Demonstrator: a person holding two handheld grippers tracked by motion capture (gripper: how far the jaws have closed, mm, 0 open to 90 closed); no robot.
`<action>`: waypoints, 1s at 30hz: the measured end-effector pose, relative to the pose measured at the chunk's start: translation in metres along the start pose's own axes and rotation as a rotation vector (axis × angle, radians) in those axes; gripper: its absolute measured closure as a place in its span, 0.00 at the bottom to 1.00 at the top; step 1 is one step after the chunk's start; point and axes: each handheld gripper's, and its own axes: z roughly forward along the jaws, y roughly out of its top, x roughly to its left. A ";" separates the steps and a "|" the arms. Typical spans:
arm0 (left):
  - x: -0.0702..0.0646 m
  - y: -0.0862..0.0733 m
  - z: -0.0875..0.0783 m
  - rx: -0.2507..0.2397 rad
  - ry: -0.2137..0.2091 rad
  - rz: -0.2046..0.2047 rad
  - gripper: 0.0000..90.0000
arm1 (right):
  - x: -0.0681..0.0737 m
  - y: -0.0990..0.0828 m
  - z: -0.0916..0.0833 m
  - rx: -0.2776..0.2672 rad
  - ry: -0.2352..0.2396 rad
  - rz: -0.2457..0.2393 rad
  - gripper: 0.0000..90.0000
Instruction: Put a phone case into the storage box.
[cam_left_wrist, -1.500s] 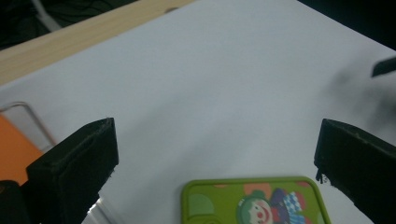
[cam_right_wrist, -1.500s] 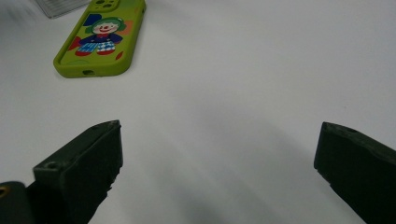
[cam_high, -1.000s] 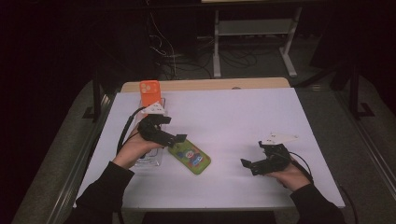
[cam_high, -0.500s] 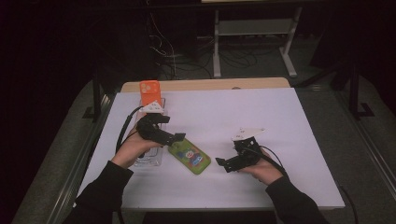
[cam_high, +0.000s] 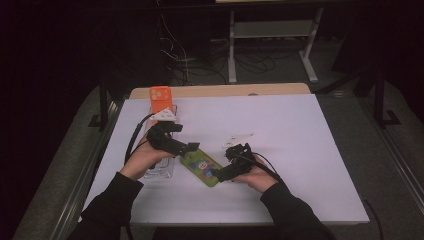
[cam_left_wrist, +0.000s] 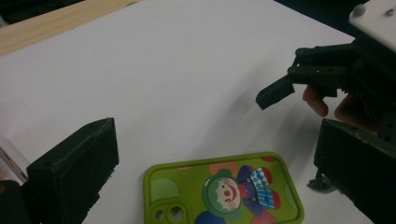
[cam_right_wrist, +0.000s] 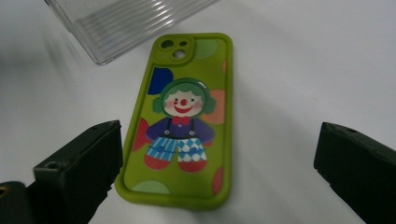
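A green phone case (cam_high: 201, 167) with a clown picture lies flat on the white table, back side up. My left gripper (cam_high: 191, 147) hovers at its far-left end, jaws wide open, and the case (cam_left_wrist: 224, 193) lies between and below them. My right gripper (cam_high: 223, 175) is at the case's near-right end, also open. In the right gripper view the case (cam_right_wrist: 182, 116) lies just ahead of the gripper (cam_right_wrist: 219, 163), its near end between the spread jaws. The left gripper view also has the right gripper (cam_left_wrist: 275, 91) farther off. Neither gripper holds anything.
A clear ribbed plastic tray (cam_high: 160, 170) lies under my left hand, its corner (cam_right_wrist: 121, 23) beyond the case's camera end. An orange phone case (cam_high: 161, 99) stands at the tray's far end. The white table sheet (cam_high: 300, 130) stretches out to the right.
My right gripper has moved left across the table, from the right side up to the green case. The left gripper has barely moved, and the case lies where it was.
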 end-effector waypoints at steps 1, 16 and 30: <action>0.000 0.000 0.000 0.004 0.003 0.000 0.00 | 0.003 0.001 0.003 0.008 0.002 0.007 0.00; -0.001 0.000 0.003 0.014 0.001 0.000 0.00 | 0.023 0.001 0.038 0.105 -0.029 -0.036 0.00; 0.000 -0.001 0.003 0.014 0.006 -0.003 0.00 | 0.031 -0.005 0.049 0.125 -0.067 -0.093 0.08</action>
